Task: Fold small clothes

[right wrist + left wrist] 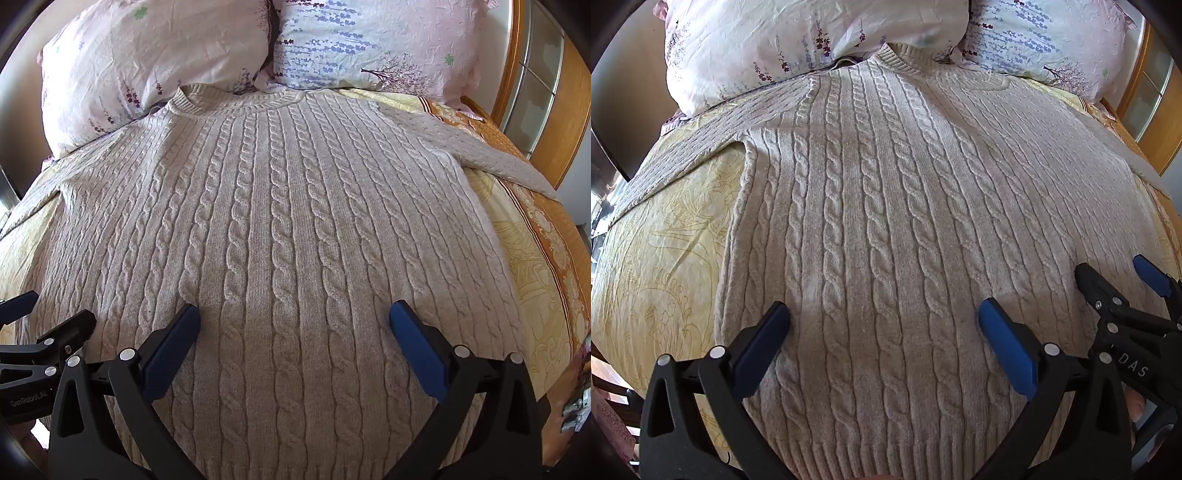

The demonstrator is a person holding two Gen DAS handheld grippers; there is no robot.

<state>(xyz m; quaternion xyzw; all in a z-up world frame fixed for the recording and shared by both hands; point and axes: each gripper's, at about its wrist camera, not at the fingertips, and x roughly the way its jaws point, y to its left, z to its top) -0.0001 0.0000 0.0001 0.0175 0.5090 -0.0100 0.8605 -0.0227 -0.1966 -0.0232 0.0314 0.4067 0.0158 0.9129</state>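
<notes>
Cream cable-knit wool sweater (871, 221) spread flat, front up, on a pale yellow patterned bedspread (665, 236), directly ahead of and beneath both grippers, collar at the far end by two floral pillows (155, 66). The knit is judged soft, thick and limp, best pinched at the hem corners or a sleeve. Left gripper (884, 332) and right gripper (295, 332) are held wide apart, empty, above the lower body

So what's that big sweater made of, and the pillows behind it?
The sweater looks like thick knitted yarn, maybe wool or a soft blend: you can see twisted cable ropes and a ribbed neck, with a matte, fuzzy surface. The pillows look like thin woven cotton covers, smooth but crinkled, printed with purple flowers. I can't tell the exact fibres.
</notes>
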